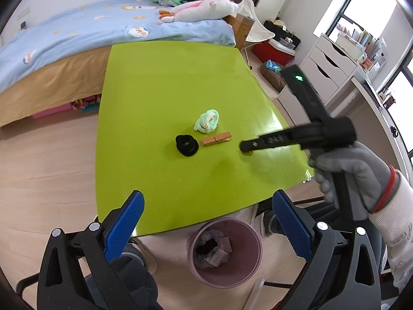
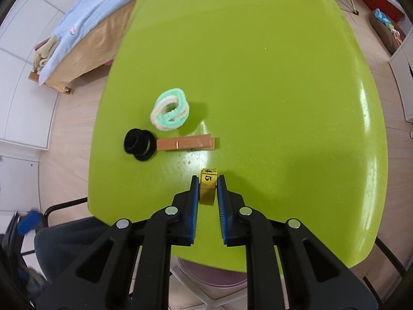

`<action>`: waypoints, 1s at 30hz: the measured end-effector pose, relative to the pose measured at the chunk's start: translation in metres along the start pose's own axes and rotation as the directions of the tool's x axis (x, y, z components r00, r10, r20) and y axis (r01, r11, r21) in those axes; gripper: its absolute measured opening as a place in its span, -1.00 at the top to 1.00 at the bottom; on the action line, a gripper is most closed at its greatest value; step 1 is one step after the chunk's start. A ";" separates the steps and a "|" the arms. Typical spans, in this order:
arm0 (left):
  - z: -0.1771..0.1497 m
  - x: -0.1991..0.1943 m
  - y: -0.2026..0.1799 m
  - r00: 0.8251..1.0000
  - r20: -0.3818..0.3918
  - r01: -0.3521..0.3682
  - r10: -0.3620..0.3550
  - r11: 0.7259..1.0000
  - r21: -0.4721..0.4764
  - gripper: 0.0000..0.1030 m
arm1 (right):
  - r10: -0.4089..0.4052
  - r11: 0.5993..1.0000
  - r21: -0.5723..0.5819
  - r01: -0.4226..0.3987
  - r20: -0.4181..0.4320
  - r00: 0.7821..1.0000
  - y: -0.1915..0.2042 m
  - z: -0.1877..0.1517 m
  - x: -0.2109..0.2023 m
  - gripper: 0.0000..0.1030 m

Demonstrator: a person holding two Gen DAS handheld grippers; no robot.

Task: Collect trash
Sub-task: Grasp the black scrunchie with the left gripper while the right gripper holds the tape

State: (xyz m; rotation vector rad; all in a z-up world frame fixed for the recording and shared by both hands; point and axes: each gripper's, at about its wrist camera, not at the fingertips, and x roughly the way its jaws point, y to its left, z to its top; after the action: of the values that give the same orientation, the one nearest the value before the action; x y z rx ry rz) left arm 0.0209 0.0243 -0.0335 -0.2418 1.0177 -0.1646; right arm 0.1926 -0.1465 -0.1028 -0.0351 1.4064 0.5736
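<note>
On the green table (image 2: 271, 77) my right gripper (image 2: 208, 180) is shut on a rolled yellow measuring tape (image 2: 208, 187), its blue pads pressing both sides of the roll. Left of it lie a wooden clothespin (image 2: 185, 143), black hair ties (image 2: 138, 142) and mint-and-cream hair ties (image 2: 170, 113). The left wrist view shows the same clothespin (image 1: 216, 139), black ties (image 1: 186, 146) and mint ties (image 1: 207, 121), with the right gripper (image 1: 244, 146) low over the table, held by a gloved hand (image 1: 361, 170). My left gripper (image 1: 207, 201) is open above the table's near edge, nothing between its fingers.
A pink waste bin (image 1: 224, 250) with scraps inside stands on the floor under the table's near edge. A bed (image 1: 77, 33) with plush toys lies beyond the table. White drawers (image 1: 327, 64) stand at the right. A dark chair (image 2: 67, 242) sits at the lower left.
</note>
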 end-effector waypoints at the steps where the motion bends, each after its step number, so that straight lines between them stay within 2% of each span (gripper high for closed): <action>1: 0.002 0.001 0.000 1.000 -0.002 0.001 -0.001 1.000 0.000 -0.85 | -0.001 1.000 -0.014 0.001 0.005 1.000 -0.001 -0.005 -0.004 0.73; 8: 0.028 0.023 0.006 1.000 -0.031 0.006 -0.006 1.000 0.005 -0.85 | 0.000 0.998 -0.070 0.002 0.016 1.000 -0.007 -0.022 -0.025 0.73; 17: 0.062 0.075 0.019 0.989 -0.147 -0.007 0.013 0.999 0.043 -0.85 | -0.001 0.998 -0.069 0.002 0.026 1.000 -0.016 -0.025 -0.036 0.73; 20: 0.072 0.098 0.020 0.978 -0.204 -0.016 0.031 0.997 0.076 -0.85 | -0.003 0.998 -0.069 0.005 0.025 1.000 -0.019 -0.027 -0.038 0.73; 27: 0.077 0.138 0.020 0.954 -0.286 -0.051 0.085 0.991 0.124 -0.84 | -0.006 0.998 -0.060 0.007 0.021 1.000 -0.025 -0.028 -0.038 0.73; 28: 0.077 0.142 0.021 0.952 -0.292 -0.056 0.090 0.991 0.123 -0.80 | -0.006 0.998 -0.058 0.007 0.020 1.000 -0.026 -0.029 -0.037 0.73; 30: 0.075 0.149 0.022 0.946 -0.306 -0.069 0.104 0.990 0.125 -0.55 | -0.006 0.998 -0.057 0.007 0.018 1.000 -0.028 -0.029 -0.037 0.73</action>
State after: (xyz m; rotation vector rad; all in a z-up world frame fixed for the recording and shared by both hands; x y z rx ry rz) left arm 0.1630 0.0180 -0.1244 -0.0669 1.3272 -0.1836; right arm 0.1753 -0.1941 -0.0824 -0.0797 1.3721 0.6068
